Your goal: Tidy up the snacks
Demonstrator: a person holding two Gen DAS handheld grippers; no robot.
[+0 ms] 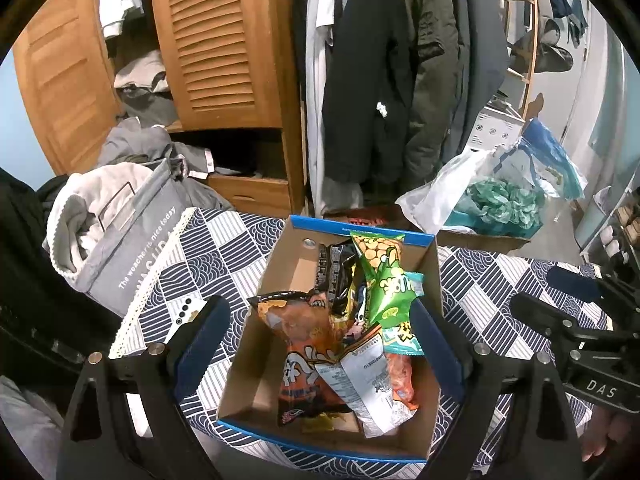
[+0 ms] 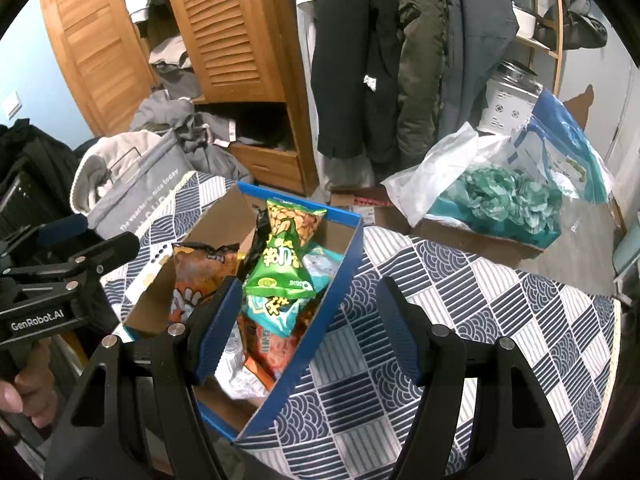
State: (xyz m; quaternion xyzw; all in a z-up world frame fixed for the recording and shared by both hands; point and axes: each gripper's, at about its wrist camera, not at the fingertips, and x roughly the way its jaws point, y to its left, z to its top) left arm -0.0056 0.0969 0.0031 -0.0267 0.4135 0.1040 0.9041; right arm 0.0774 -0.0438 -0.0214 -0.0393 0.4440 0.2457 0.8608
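We are angling both tools downward: left tool (image 1: 320,344) gaping wide around the box (image 1: 280,280), right tool (image 2: 308,332) half-wide, holding nothing.

a blue-edged cardboard box (image 1: 280,276) sits open on the patterned table. snack bags (image 1: 352,340) fill it, a green one (image 1: 386,280) on top.

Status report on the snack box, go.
Left gripper open above box. Right gripper open, empty, over the box's right wall. Snack packets piled inside. Nothing blocking.
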